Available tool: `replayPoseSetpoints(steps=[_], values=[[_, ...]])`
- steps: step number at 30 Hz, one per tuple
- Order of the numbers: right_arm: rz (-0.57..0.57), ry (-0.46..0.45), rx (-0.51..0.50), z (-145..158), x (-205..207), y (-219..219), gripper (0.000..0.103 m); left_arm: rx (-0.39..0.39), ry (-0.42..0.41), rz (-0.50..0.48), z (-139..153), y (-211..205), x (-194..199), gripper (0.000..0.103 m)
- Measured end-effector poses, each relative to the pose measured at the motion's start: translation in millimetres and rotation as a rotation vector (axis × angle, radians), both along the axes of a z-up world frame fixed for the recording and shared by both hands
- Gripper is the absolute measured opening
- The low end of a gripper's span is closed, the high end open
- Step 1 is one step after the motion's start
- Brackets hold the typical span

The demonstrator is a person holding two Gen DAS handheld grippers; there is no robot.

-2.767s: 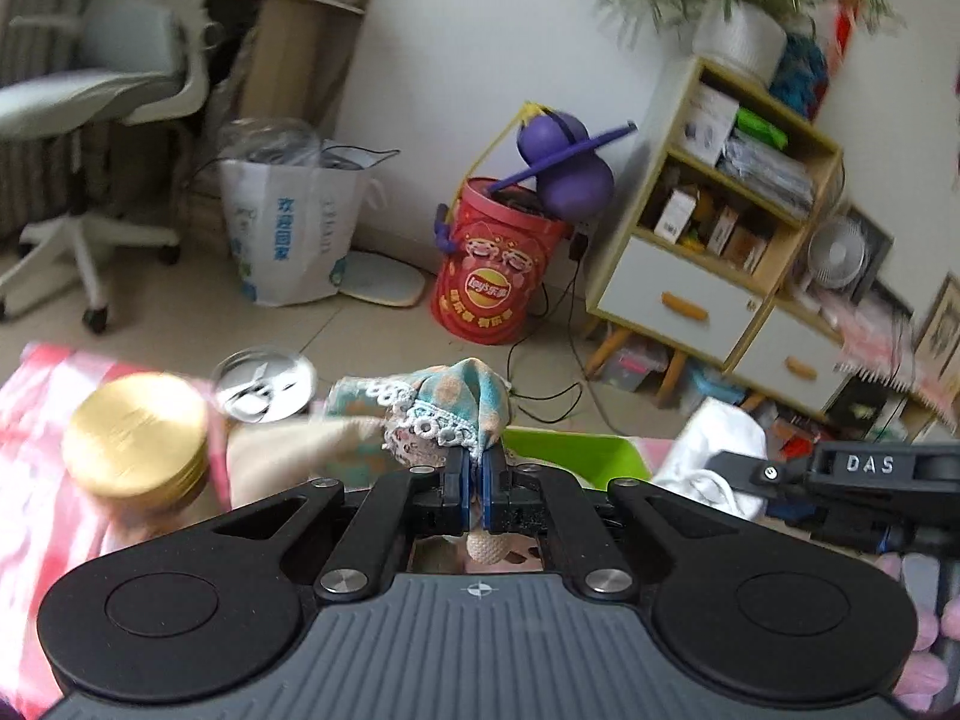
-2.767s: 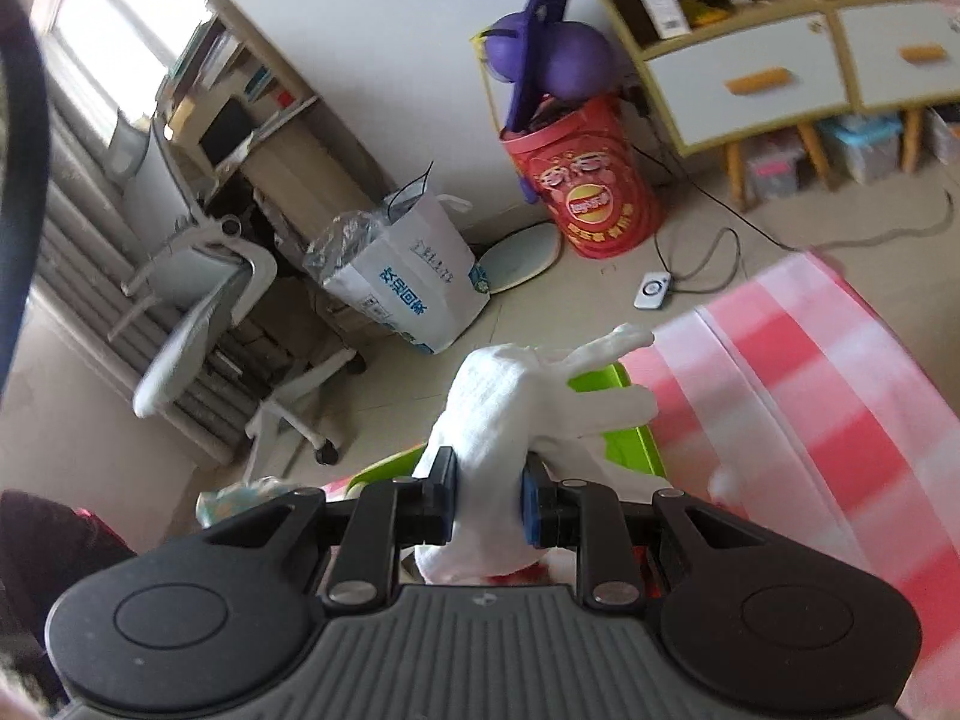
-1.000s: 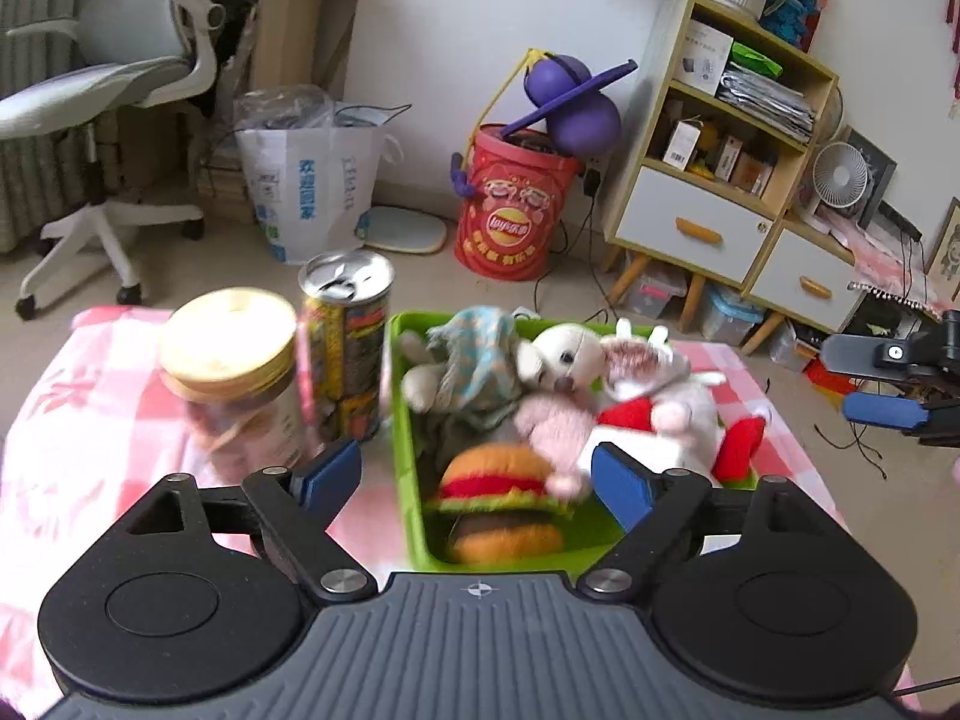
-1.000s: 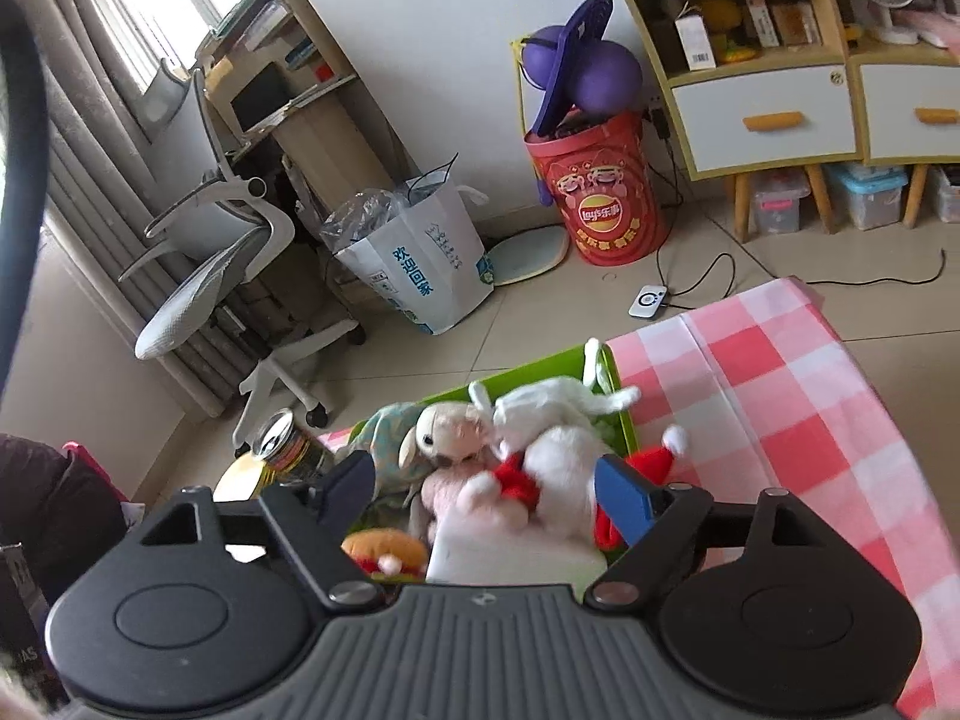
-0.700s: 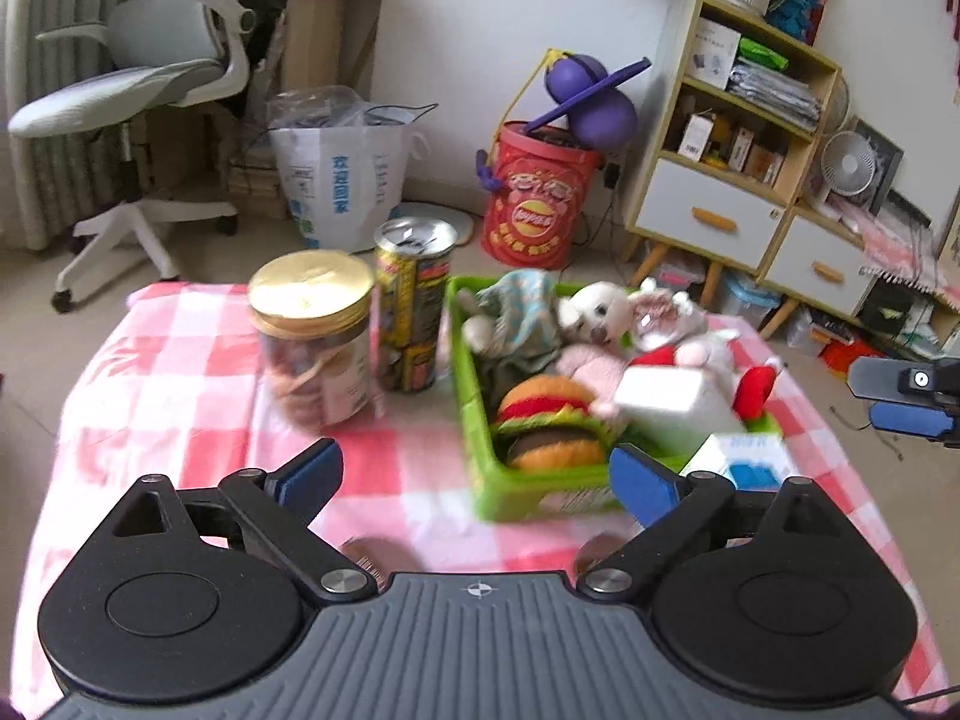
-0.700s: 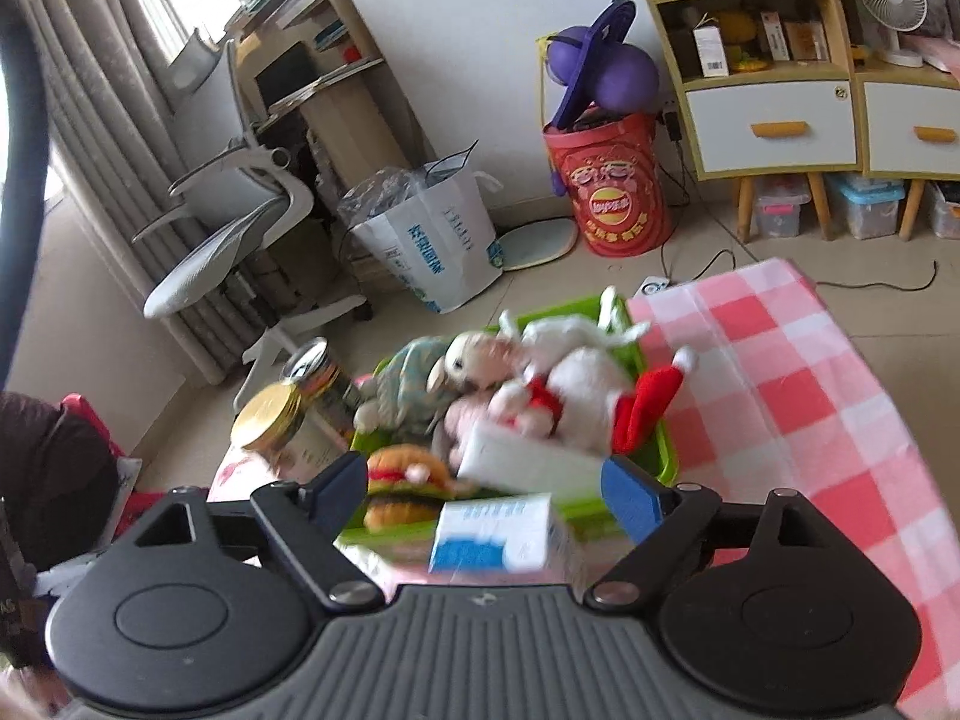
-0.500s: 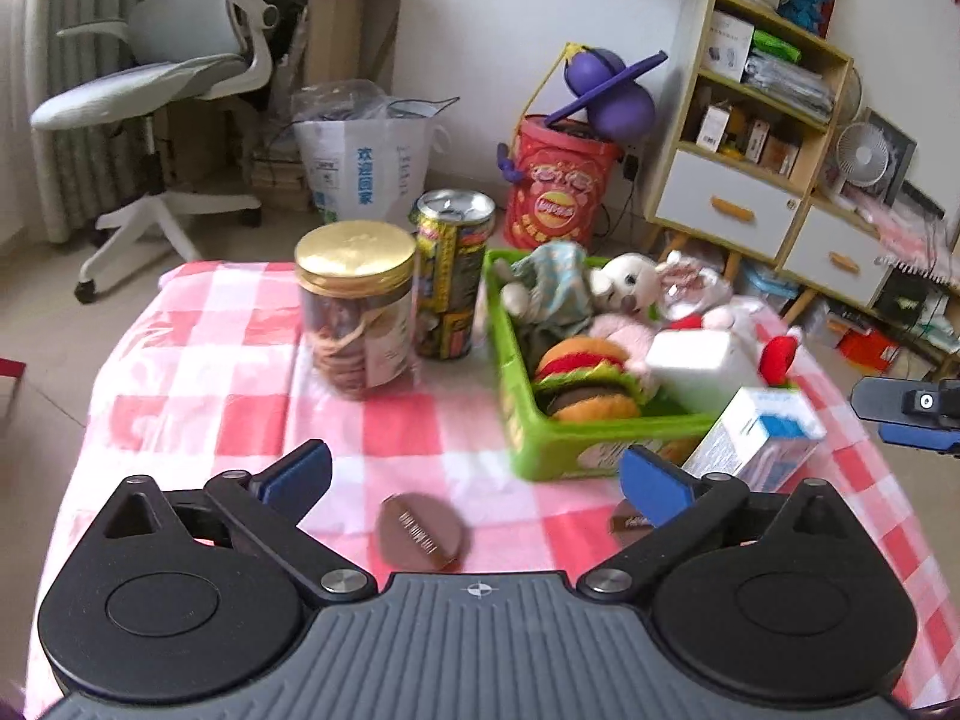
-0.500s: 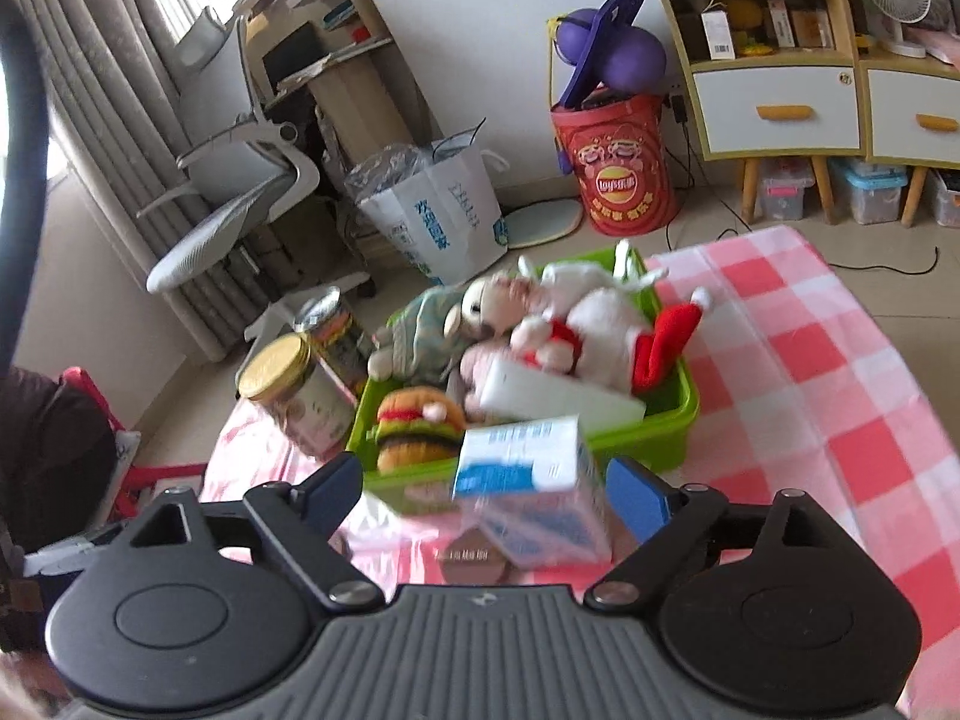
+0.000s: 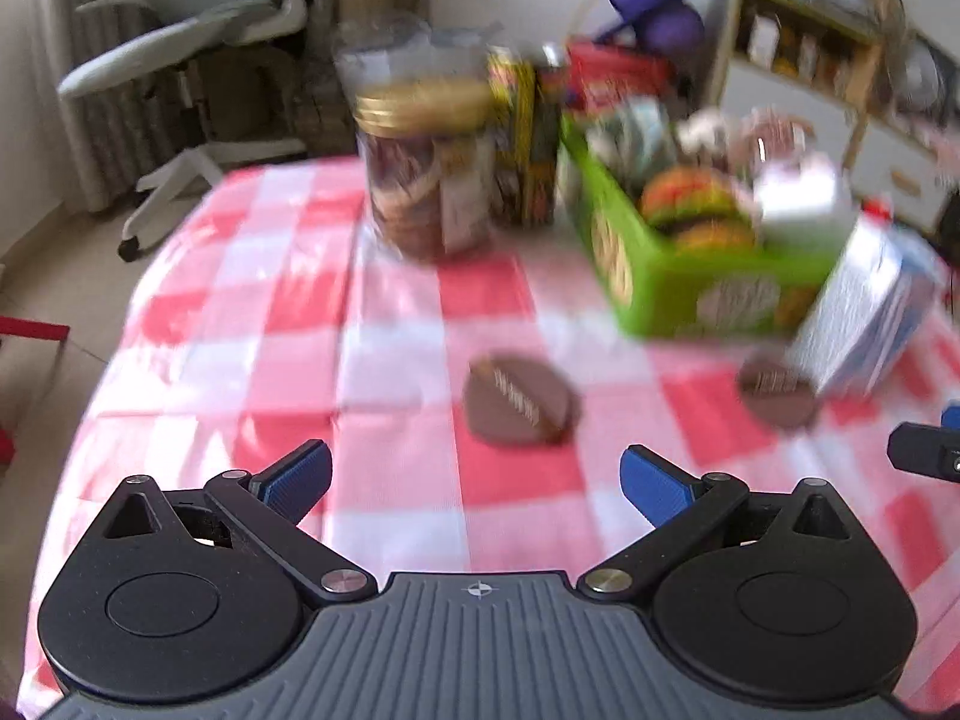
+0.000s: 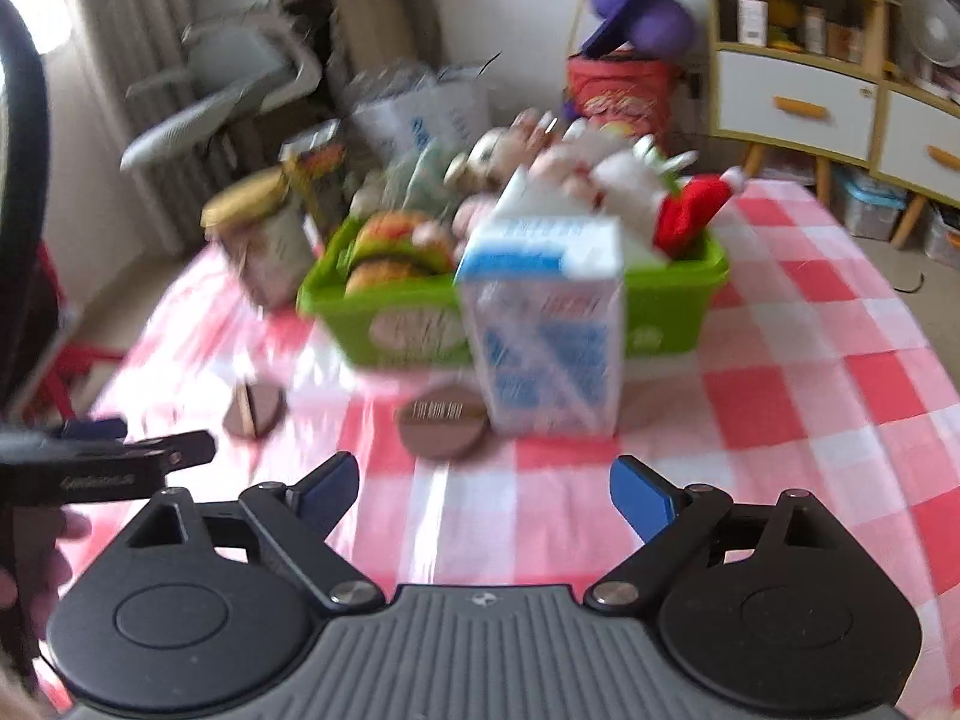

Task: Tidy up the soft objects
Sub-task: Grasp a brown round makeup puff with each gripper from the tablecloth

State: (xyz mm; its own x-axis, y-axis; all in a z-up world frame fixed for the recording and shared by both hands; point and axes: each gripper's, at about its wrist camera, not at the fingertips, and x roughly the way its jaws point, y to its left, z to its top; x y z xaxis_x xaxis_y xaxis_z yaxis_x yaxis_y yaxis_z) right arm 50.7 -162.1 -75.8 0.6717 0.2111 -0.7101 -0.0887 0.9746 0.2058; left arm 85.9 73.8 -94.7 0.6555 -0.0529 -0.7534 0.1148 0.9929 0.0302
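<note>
My green basket [image 10: 672,306] is sitting mid-table on the red checked cloth [image 10: 840,372], its long axis running left to right, stuffed with a white plush with red [image 10: 636,192], a pale bear [image 10: 486,162] and a burger plush [image 10: 396,246]. My left gripper [image 9: 474,480] is gaping wide, empty; my right gripper [image 10: 483,489] is opening, nothing between its jaws.
</note>
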Motion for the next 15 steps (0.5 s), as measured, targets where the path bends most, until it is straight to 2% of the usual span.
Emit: replayPoseSetpoints(steps=[4,7,15], values=[[0.071,0.008,-0.080,-20,-1,20,0.076,0.040,-0.003,-0.067,-18,-6,0,0.098],[0.106,0.003,-0.092,-30,3,28,0.076,0.043,-0.009,-0.104,-27,-9,2,0.098],[0.154,-0.039,-0.109,-47,13,41,0.076,-0.037,-0.065,-0.090,-36,3,14,0.097]])
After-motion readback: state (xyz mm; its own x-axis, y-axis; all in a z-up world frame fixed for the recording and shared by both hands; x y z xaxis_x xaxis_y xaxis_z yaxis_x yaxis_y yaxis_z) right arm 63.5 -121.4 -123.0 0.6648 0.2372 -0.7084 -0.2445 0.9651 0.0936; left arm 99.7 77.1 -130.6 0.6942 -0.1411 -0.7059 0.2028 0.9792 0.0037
